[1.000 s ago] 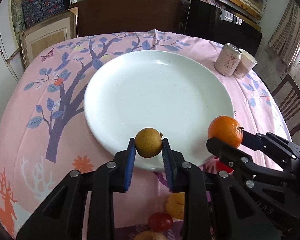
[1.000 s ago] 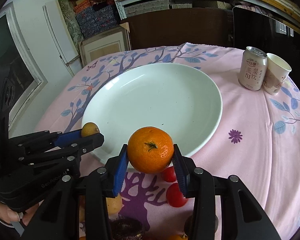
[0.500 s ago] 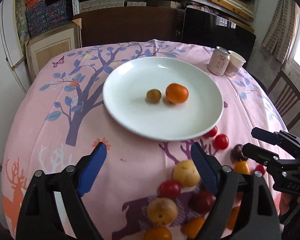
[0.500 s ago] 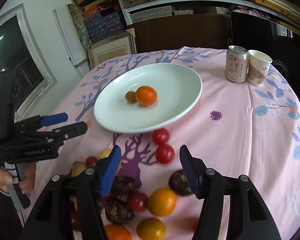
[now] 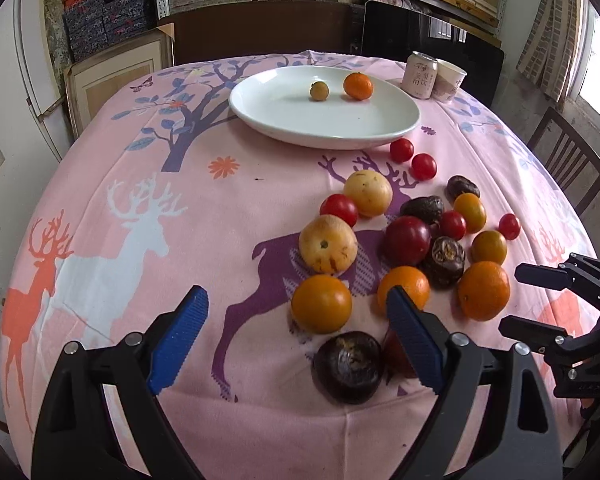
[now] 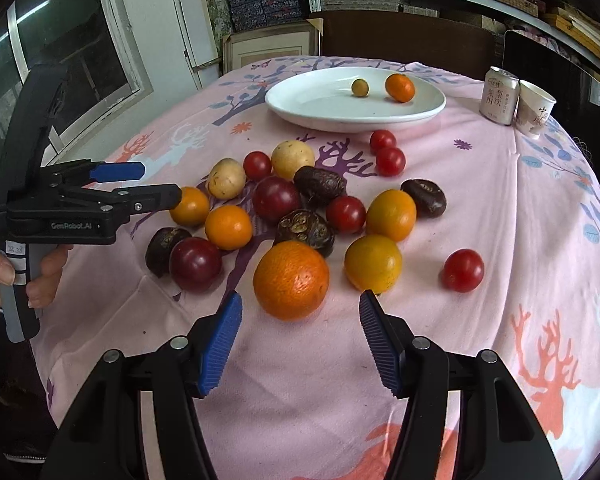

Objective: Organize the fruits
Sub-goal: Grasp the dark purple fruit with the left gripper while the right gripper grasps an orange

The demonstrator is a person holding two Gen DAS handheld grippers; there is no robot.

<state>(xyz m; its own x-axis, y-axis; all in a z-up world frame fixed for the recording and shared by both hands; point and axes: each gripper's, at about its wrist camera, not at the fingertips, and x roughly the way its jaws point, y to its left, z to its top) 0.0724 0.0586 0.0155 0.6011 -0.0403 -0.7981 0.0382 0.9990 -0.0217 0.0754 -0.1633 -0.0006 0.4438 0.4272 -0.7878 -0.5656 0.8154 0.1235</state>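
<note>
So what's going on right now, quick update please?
Both grippers, left and right, open, empty. Two fruits on the plate; the rest on the cloth. Nothing blocking.

**Two fruits plated, the rest heaped on the cloth**

A white plate (image 6: 300, 114) is set at the far side of the table. On it a small yellow-brown fruit (image 6: 359, 87) and a mandarin (image 6: 399, 87) are seen side by side, slightly apart. Two cherry tomatoes (image 6: 387, 153) lie just beside the plate's near rim, touching each other. Nearer, a loose cluster is spread (oranges, pale yellow fruits, dark red plums, wrinkled dark purple fruits). A large orange (image 6: 291, 279) sits at its near edge. One cherry tomato (image 6: 463, 265) lies apart to the right.
</note>
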